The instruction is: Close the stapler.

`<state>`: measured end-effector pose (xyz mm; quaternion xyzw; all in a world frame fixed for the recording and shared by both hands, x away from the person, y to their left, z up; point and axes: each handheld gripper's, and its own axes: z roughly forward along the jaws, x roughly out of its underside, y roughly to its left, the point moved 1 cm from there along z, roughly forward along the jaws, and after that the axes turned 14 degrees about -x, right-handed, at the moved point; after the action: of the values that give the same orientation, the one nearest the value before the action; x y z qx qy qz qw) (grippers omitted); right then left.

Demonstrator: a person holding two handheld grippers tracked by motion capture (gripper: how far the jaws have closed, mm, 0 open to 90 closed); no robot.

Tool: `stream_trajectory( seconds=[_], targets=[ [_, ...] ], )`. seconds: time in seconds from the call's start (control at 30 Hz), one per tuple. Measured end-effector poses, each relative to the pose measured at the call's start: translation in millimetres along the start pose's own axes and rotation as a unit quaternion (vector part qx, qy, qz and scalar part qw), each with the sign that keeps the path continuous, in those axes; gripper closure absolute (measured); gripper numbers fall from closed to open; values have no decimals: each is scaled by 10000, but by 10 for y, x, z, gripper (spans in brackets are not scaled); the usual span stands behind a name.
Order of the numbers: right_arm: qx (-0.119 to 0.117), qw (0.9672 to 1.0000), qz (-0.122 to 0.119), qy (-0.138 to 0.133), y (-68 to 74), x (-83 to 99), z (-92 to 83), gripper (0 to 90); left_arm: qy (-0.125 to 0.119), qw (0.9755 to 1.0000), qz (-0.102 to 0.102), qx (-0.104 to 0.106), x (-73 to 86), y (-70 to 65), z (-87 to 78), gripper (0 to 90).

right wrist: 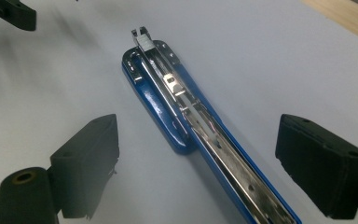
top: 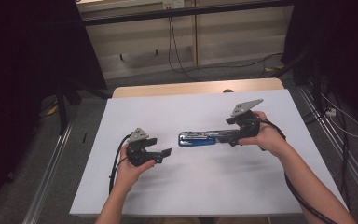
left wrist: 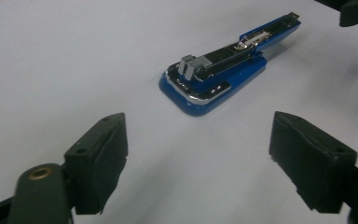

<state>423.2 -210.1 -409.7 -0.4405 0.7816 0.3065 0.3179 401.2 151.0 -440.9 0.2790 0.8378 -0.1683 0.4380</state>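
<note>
Currently, I see the white table point(top: 205, 186) as the largest item in the high view, with a wooden strip point(top: 196, 87) along its far edge. Near the middle of the white surface lies the blue stapler point(top: 204, 138), swung fully open so that its metal magazine rail faces up and its long axis runs left to right.

I hold 2 grippers. My right gripper point(top: 235, 136) sits at the right end of the stapler. In the right gripper view its 2 jaws are released and stand wide apart, and the stapler point(right wrist: 200, 126) passes between them; the pads are clear of it on both sides, so nothing is grasped. The rail's far tip points away from the camera.

My left gripper point(top: 164, 155) rests to the left of the stapler, near it and apart from it. In the left gripper view its 2 jaws are also released, with bare table between them, and the stapler point(left wrist: 223, 74) lies ahead of them, blue base end nearest.
</note>
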Motion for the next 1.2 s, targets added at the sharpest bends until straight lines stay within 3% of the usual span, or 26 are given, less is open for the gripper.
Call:
stream_trajectory(
  seconds=[0.1, 0.23, 0.33, 0.43, 0.57, 0.73, 0.97, 1.2],
  targets=[
    [231, 9997, 90, -60, 15, 95, -117, 143, 95, 9999, 4, 40, -37, -56, 56, 371],
    [458, 9983, 301, -205, 8, 246, -246, 166, 52, 9998, -38, 168, -84, -119, 126, 624],
    [642, 9970, 359, -247, 8, 353, -305, 176, 87, 9997, -29, 228, -105, -171, 180, 756],
    [750, 9959, 436, -251, 8, 441, -340, 187, 125, 9996, 26, 254, -107, -195, 218, 831],
    [846, 9950, 437, -311, 19, 532, -378, 221, 137, 9996, -18, 232, -103, -199, 259, 879],
    [977, 9930, 528, -402, 8, 592, -436, 284, 174, 9995, 114, 236, -136, -249, 338, 900],
    [1207, 9911, 510, -233, -5, 660, -441, 509, 185, 9995, 103, 222, -159, -307, 462, 900],
    [1213, 9896, 716, -305, -67, 755, -451, 796, 190, 9996, 165, 159, -157, -297, 489, 900]
  ],
)
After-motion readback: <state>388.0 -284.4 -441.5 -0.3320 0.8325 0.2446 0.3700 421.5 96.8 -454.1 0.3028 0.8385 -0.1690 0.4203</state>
